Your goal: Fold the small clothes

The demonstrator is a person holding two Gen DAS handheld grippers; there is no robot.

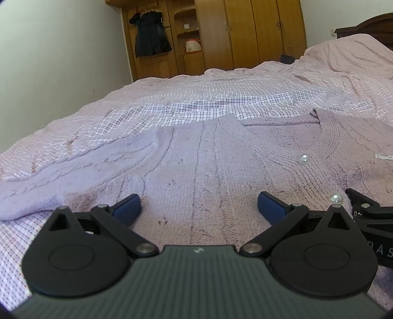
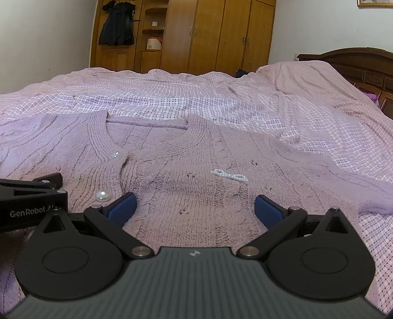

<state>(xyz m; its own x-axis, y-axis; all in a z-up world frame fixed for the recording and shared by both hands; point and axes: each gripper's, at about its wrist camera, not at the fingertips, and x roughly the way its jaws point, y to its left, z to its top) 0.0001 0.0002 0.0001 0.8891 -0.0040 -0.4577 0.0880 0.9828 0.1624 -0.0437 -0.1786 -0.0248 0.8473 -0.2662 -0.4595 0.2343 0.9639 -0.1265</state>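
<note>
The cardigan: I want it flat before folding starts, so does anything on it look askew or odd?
The cardigan lies face up and mostly flat on the bedspread. Its left-view sleeve is rumpled and angled outward. Small dark specks dot the knit, holes or lint, I cannot tell which.

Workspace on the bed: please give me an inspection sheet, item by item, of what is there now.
Surface: bed with pink checked cover, wrinkled.
Job's things: lilac knit cardigan spread flat, front up, pearl buttons, bead brooch; one sleeve lies out sideways.
Clutter: nothing seen.
Tongs: left tongs open, empty, above the cardigan; right tongs open, empty, beside them.
Cables: nothing seen.
Surroundings: wooden wardrobe, dark coat hanging, dark headboard.
</note>
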